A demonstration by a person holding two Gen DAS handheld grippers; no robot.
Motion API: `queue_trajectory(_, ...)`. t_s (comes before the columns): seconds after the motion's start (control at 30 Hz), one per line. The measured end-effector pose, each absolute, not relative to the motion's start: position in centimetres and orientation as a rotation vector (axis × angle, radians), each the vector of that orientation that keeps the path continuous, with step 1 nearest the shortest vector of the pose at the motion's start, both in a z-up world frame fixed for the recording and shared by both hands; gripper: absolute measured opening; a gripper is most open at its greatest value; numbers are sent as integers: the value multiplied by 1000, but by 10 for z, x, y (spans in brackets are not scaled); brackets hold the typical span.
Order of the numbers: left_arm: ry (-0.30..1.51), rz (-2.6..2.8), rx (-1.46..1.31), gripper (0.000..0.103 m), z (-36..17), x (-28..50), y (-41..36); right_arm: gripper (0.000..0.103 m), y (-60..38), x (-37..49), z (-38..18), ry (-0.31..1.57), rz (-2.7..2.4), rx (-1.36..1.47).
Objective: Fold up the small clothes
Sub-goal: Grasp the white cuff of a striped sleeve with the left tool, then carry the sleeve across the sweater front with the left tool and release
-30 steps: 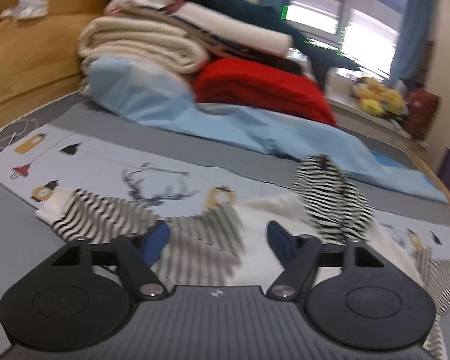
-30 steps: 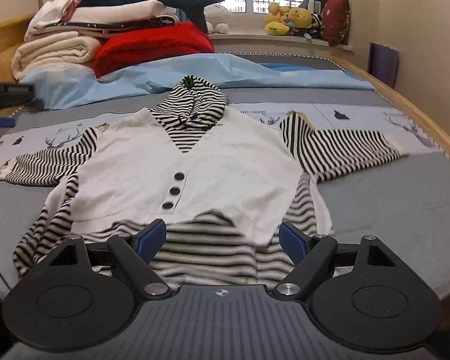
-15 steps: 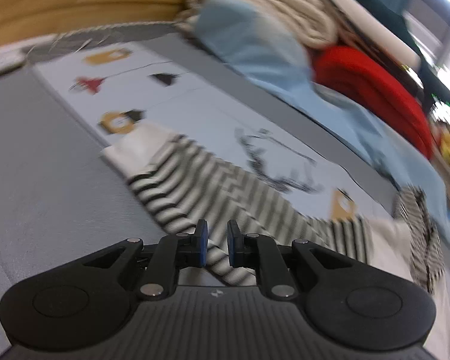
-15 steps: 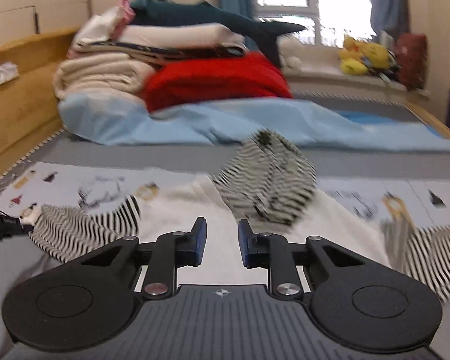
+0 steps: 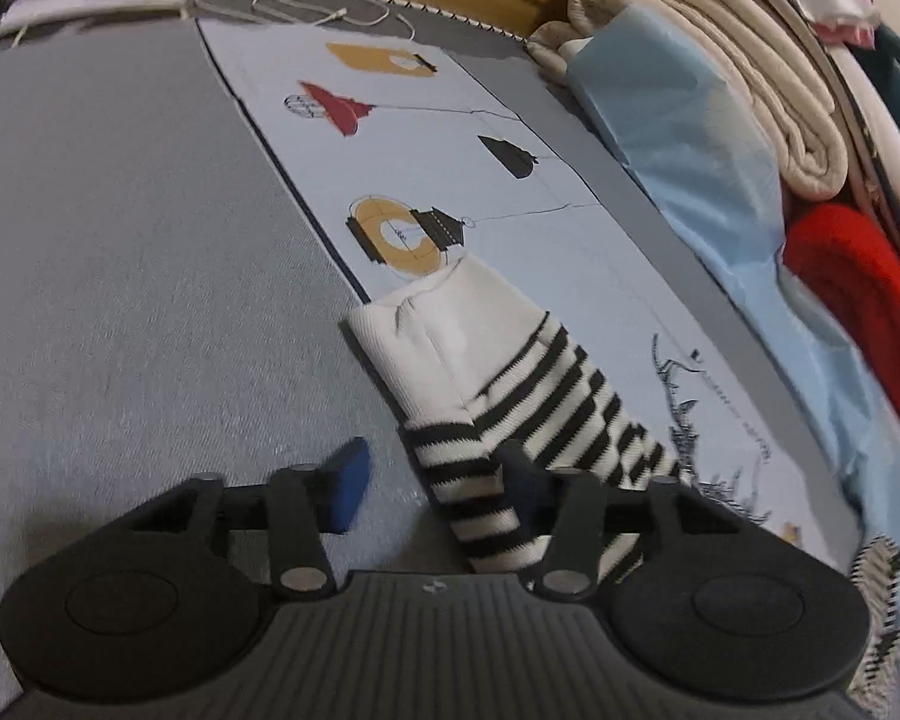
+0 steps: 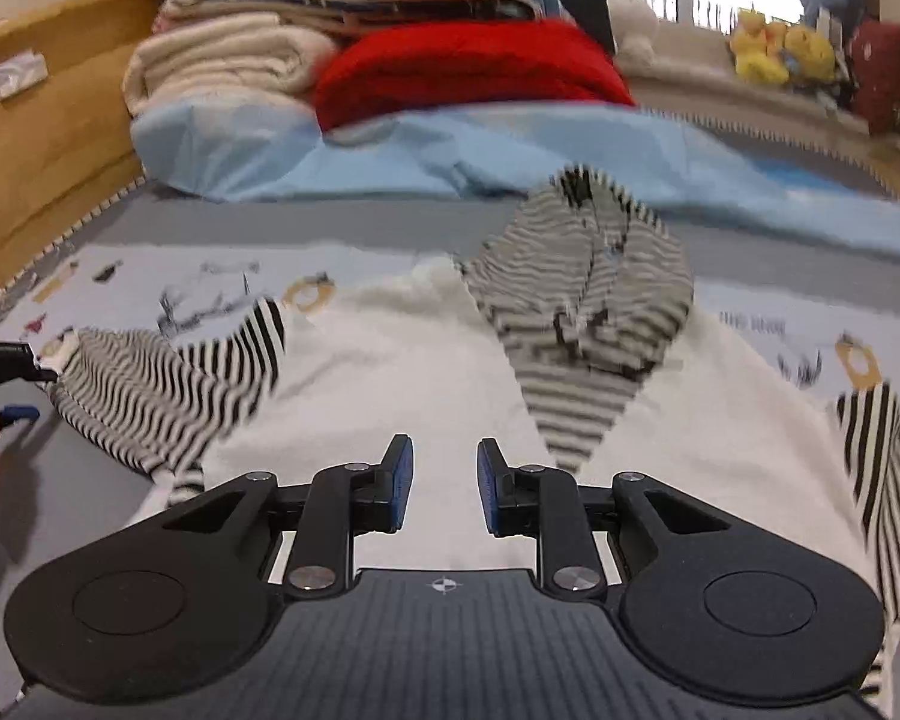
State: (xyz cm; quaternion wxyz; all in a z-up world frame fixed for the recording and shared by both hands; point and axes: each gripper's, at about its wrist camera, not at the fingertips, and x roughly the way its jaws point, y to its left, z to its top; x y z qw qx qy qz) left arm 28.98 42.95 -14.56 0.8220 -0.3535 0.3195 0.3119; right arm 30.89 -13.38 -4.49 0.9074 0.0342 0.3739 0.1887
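Your left gripper (image 5: 432, 486) has its fingers spread wide, the striped sleeve (image 5: 510, 414) of the small sweater (image 6: 426, 372) lying between them on the bed (image 5: 120, 240), its white cuff (image 5: 444, 336) pointing away. Your right gripper (image 6: 444, 480) hovers over the sweater's white front, fingers narrowly parted and holding nothing. Folded blankets (image 6: 426, 54) are stacked beyond.

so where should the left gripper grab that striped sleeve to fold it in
Grip the striped sleeve just behind its white cuff. It lies flat on the bed, stretched away from the sweater body, so come in low from the outer edge, one of the fingers sliding under. The left gripper is open and already straddles it.
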Motion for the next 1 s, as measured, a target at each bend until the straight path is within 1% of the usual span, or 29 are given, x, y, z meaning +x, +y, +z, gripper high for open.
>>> queue_trajectory(0.03,688,658,-753,2,-145,292,430,25,-135,311,-50,798,389,82)
queue_trajectory(0.07,689,652,-767,1,-143,293,428,25,-137,312,-54,822,389,92)
queue_trajectory(0.17,593,574,-703,1,-102,306,401,25,-141,312,-66,862,365,83)
queue_trajectory(0.27,479,338,-577,1,-40,318,333,25,-152,314,-72,894,315,83)
queue_trajectory(0.37,440,70,-527,1,-3,320,243,25,-168,317,-75,919,272,127)
queue_trajectory(0.47,495,-174,-489,1,3,322,147,25,-188,318,-75,914,214,196)
queue_trajectory(0.57,661,-391,-430,5,-18,329,55,25,-212,320,-75,909,135,252)
queue_trajectory(0.63,718,-422,-405,8,-27,326,24,25,-231,322,-77,919,79,296)
queue_trajectory(0.73,696,-367,-440,15,-14,320,25,25,-260,325,-79,935,28,389)
queue_trajectory(0.9,695,-33,-431,15,14,327,76,25,-290,329,-77,936,2,533)
queue_trajectory(0.93,687,23,-442,18,13,327,90,24,-293,330,-77,931,0,552)
queue_trajectory(1.0,664,103,-481,24,6,321,116,18,-297,333,-78,915,-1,585)
